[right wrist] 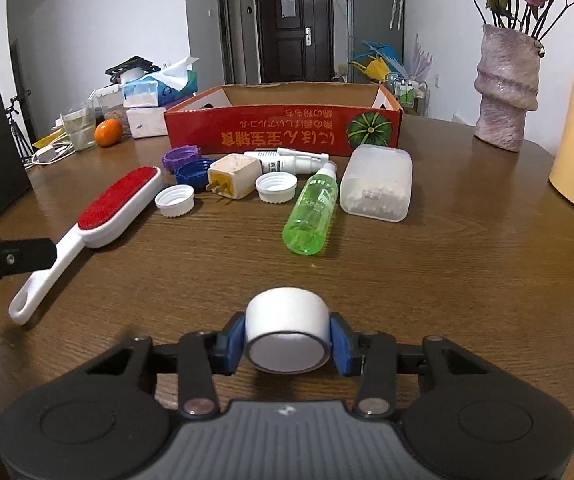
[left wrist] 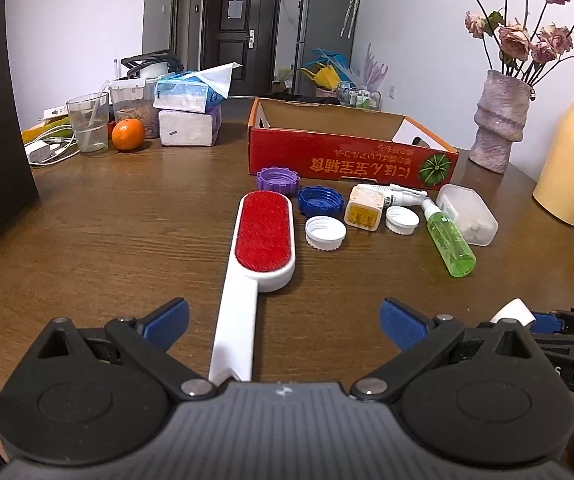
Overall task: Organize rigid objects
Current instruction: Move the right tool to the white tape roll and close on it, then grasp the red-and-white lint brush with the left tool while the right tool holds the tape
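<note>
Nine loose items, by my count, sit out on the counter point(right wrist: 447, 272), and the red cardboard box point(right wrist: 283, 130) behind them shows no cargo that I can make out, so this sort looks barely begun. Starting at the left: the left gripper point(left wrist: 283, 320) hangs with its blue pads wide apart, straddling the white handle of the lint brush point(left wrist: 261, 240) but not touching it. That reads as a grab being lined up. Moving right, the purple cap point(right wrist: 181, 157) and the blue cap point(right wrist: 194, 171) sit just in front of the box, with a white cap point(right wrist: 175, 200) nearer the camera. Next comes the plug adapter point(right wrist: 234, 176), a second white cap point(right wrist: 276, 187), and a small white spray bottle point(right wrist: 287, 159) lying tight against the box wall. Further right, the green spray bottle point(right wrist: 314, 210) lies on its side, touching the frosted plastic case point(right wrist: 377, 182). Down front, the right gripper point(right wrist: 287, 338) is clamped on a white roll of tape point(right wrist: 287, 330), lifted just clear of the wood. My read: one piece in hand, one being approached, everything else waiting for the box.
</note>
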`<state>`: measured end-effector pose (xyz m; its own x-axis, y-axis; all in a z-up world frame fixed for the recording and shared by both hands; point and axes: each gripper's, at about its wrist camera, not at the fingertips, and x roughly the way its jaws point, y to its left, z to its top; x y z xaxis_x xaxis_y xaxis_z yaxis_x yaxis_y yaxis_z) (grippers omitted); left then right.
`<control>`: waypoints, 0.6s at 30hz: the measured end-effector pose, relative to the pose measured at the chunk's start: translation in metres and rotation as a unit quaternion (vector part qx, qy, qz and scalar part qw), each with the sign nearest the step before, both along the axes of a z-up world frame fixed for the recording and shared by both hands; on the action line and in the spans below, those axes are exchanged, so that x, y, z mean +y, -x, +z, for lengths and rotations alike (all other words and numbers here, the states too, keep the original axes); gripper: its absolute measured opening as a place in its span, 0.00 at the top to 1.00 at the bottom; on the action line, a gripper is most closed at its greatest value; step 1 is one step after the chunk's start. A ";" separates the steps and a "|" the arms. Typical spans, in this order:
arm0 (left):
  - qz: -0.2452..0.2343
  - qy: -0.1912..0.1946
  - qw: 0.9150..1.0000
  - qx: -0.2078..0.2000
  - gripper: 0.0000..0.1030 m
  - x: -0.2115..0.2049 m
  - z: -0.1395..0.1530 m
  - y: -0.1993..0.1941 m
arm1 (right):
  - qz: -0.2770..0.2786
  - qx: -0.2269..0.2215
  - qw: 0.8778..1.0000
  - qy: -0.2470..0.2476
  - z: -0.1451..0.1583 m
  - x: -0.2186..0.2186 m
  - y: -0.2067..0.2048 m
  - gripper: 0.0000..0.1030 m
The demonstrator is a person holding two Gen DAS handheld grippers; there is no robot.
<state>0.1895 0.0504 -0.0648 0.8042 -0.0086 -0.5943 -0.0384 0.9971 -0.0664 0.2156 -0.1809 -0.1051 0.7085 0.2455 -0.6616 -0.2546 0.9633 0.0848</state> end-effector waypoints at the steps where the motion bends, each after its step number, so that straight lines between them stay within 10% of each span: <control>1: 0.001 -0.001 1.000 0.000 0.00 0.000 0.000 -0.002 | -0.001 -0.002 1.000 -0.001 0.001 -0.001 0.000 0.59; 18: 0.029 -0.031 0.999 0.022 0.00 0.005 -0.004 -0.063 | -0.019 -0.052 0.998 0.007 0.018 -0.007 -0.029 0.59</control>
<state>0.2525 0.0552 -0.0690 0.7754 0.0756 -0.6270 -0.0977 0.9952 -0.0007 0.2449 -0.1875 -0.0872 0.7823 0.2087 -0.5869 -0.2244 0.9734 0.0469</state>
